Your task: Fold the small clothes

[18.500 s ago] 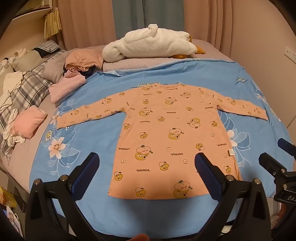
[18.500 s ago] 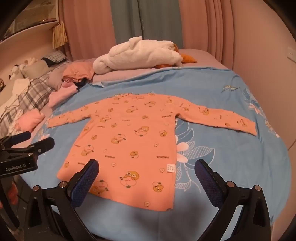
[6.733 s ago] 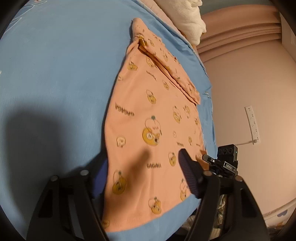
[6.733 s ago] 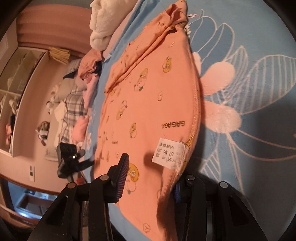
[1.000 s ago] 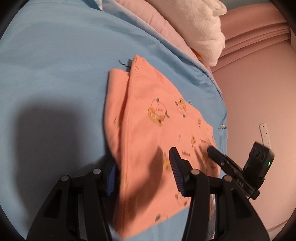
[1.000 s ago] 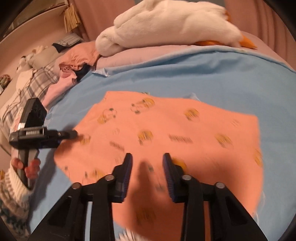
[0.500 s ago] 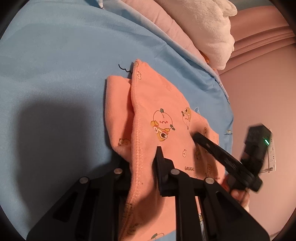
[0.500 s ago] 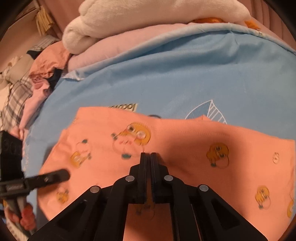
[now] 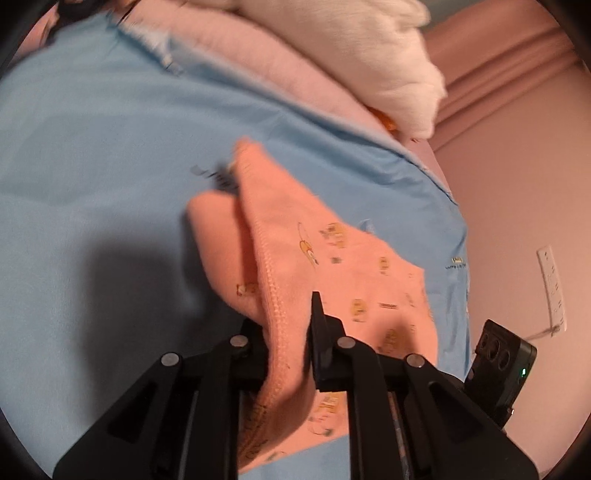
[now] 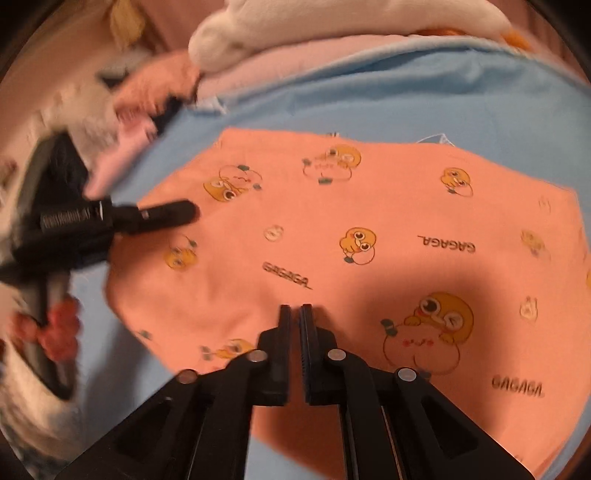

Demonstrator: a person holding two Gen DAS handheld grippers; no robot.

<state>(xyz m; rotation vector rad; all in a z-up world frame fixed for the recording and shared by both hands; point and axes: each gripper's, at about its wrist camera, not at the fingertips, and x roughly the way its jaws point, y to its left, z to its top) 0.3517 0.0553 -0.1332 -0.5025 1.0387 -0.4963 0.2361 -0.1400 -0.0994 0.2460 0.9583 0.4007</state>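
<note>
The orange shirt (image 10: 369, 240) with little yellow cartoon faces and the word GAGAGA lies folded on the blue sheet (image 10: 369, 99), in the middle part of the bed. In the left wrist view, one stitched edge of the orange shirt (image 9: 332, 266) is lifted off the blue sheet (image 9: 92, 155), with a second layer of cloth showing under it. The left gripper (image 9: 286, 321) has its tongs pinched narrow on that stitched edge, and the cloth runs down between them and hides part of the left tong. The right gripper (image 10: 294, 314) has its tongs pressed almost together, with only a thin gap, and the tips sit right at the shirt's near edge; I cannot tell if any cloth is caught in them. In the right wrist view, the left gripper (image 10: 184, 214) pokes in from the left side and reaches over the shirt's left edge, with a hand (image 10: 55, 332) behind it, all blurry. In the left wrist view, the body of the right gripper (image 9: 502, 369) shows at the right side with a small green light. Past the far edge of the sheet lies a pink blanket (image 10: 295, 59), and a big white plush toy (image 10: 332, 22) rests on top of it. A heap of pink clothes (image 10: 147, 92) lies near the far left corner. A white wall socket (image 9: 552, 284) is on the pink wall to the right.
</note>
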